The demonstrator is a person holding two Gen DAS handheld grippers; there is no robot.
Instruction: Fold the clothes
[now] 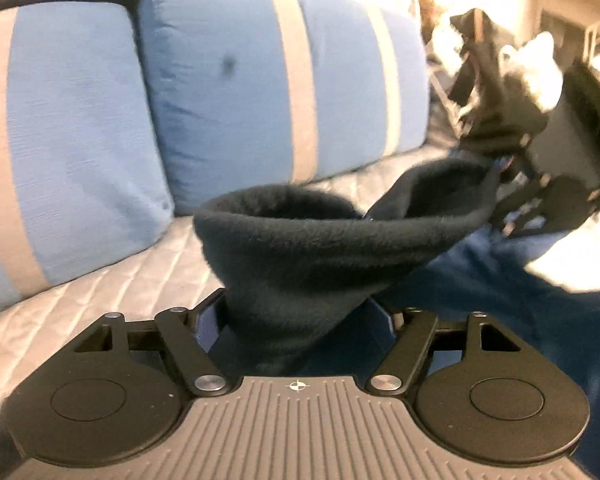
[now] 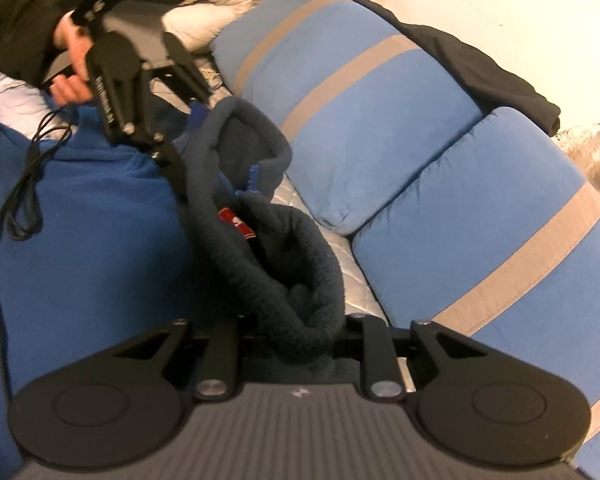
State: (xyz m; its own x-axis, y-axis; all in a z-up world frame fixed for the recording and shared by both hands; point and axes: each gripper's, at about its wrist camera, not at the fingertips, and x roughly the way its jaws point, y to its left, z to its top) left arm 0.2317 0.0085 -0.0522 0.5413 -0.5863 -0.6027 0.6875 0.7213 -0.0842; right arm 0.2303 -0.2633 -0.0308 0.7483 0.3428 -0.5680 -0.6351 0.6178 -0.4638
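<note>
A blue fleece jacket point(image 2: 92, 220) lies on the bed, its dark navy collar point(image 1: 300, 236) lifted and stretched between my two grippers. In the left wrist view the collar fills the gap of my left gripper point(image 1: 300, 316), whose jaws stand wide apart. The right wrist view shows that gripper point(image 2: 192, 136) from the side, fingers spread, one fingertip point(image 2: 176, 172) against the collar's edge. My right gripper point(image 2: 292, 336) is shut on a bunched part of the collar point(image 2: 260, 264), also pinching it in the left view point(image 1: 508, 196). A red label point(image 2: 238, 226) shows inside the collar.
Two blue pillows with grey stripes point(image 1: 228, 80) point(image 2: 380, 100) lean just behind the jacket on a quilted grey cover point(image 1: 80, 312). A black garment point(image 2: 480, 68) lies over the pillows. A black cable point(image 2: 24, 200) trails across the jacket. A person's hand point(image 2: 72, 64) holds the left gripper.
</note>
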